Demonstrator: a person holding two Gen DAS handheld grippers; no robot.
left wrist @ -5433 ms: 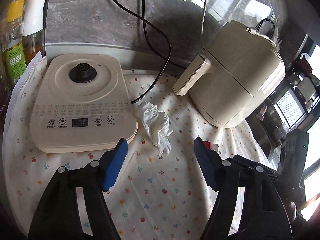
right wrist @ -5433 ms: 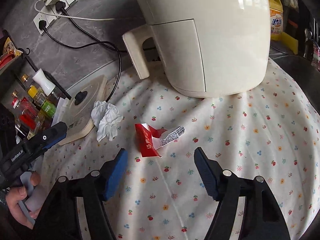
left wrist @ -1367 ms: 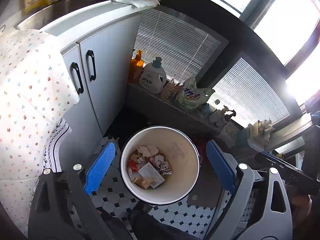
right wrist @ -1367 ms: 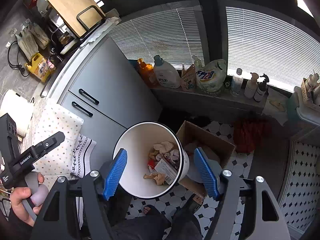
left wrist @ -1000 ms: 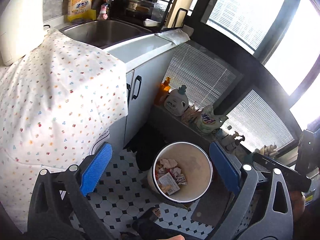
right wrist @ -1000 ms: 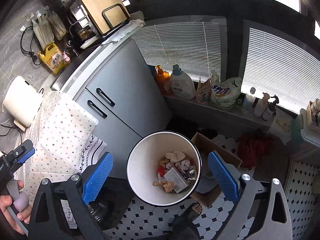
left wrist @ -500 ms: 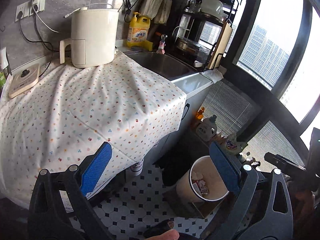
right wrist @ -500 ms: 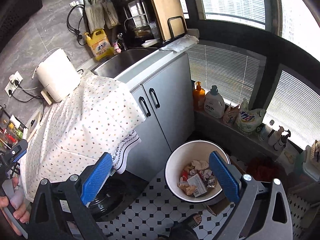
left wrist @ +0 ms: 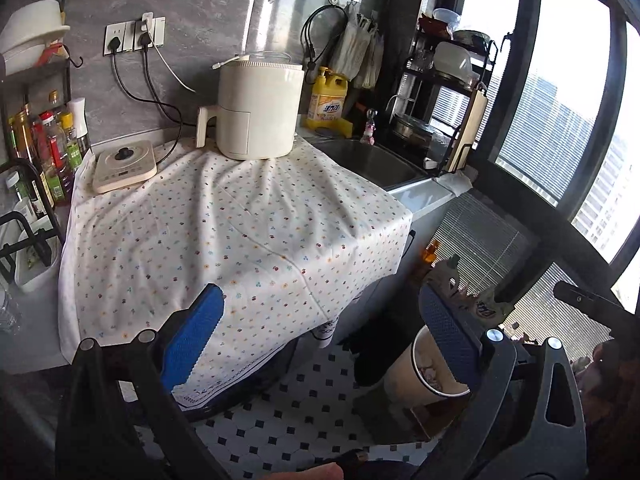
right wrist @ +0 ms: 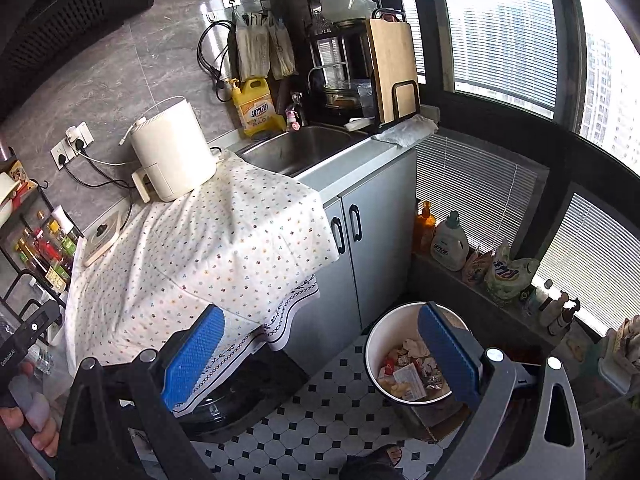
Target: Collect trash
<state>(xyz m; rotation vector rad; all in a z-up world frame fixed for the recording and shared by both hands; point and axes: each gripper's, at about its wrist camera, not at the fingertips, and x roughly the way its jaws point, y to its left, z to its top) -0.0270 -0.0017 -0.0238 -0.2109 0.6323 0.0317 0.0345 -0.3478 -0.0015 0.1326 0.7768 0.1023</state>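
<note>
Right wrist view, right gripper (right wrist: 320, 356) spread wide and empty above checkered floor, round white trash bin (right wrist: 376, 344) holding crumpled paper and wrappers (right wrist: 408, 372) beside grey cabinet (right wrist: 372, 240), left gripper (left wrist: 320, 332) likewise released, floral-print tablecloth (left wrist: 224, 232) apparently bare near cream air fryer (left wrist: 256, 108).

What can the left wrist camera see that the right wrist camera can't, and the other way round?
Only the left view shows the kettle base's full top with its control panel. Only the right view shows the trash lying inside the bin, the grey cabinet doors and the detergent jug. Both share the flowered cloth, air fryer, yellow soap bottle, sink, and an open, empty hand-held gripper: left, right.
</note>
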